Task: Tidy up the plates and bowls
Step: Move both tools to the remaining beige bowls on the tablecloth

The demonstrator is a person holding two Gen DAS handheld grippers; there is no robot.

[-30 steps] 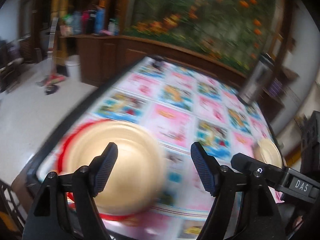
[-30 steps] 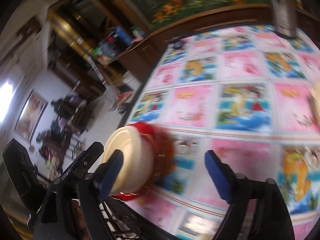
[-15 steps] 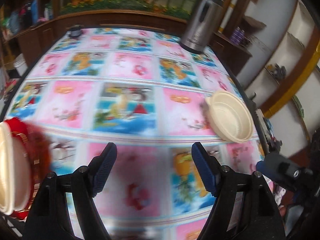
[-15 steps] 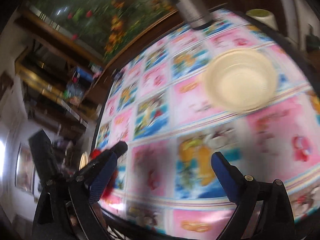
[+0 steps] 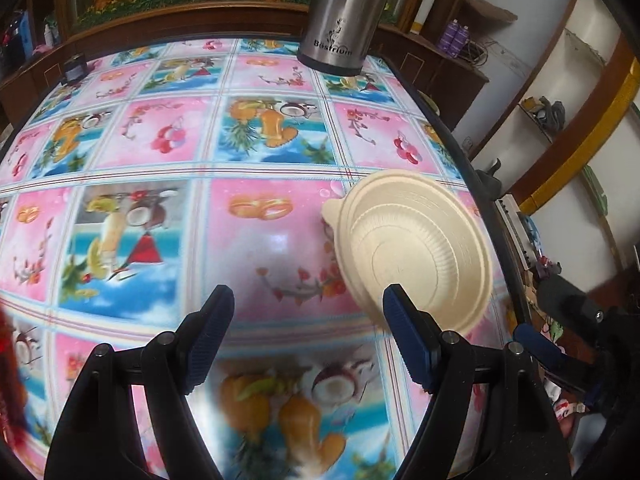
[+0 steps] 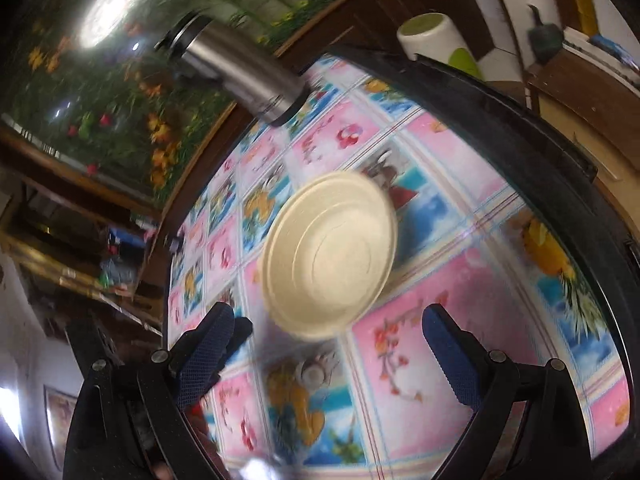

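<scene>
L gripper w/ jaws apart, nothing betw them, hovering over the table w/ its pink & blue fruit-print cloth. Cream bowl sits upright on the cloth just ahead and to the right of L gripper; its near rim is partly hidden behind the right blue pad, contact can't be told. Steel flask stands far ahead, near the table's far edge, a bit right of center. A blurred red thing shows at the far left edge, beside the left finger, too smeared to make out. R gripper spread wide, empty; its jaws have just been opening, nothing betw them. From R gripper's view the bowl lies just ahead, roughly centered betw the two fingers but beyond the tips, not touched. The flask is further ahead and to the left; view is rolled so it looks tilted. A white & green cylinder stands off the table, far ahead to the right. L gripper's tip peeks out just behind R gripper's left finger. R view is motion-blurred.
</scene>
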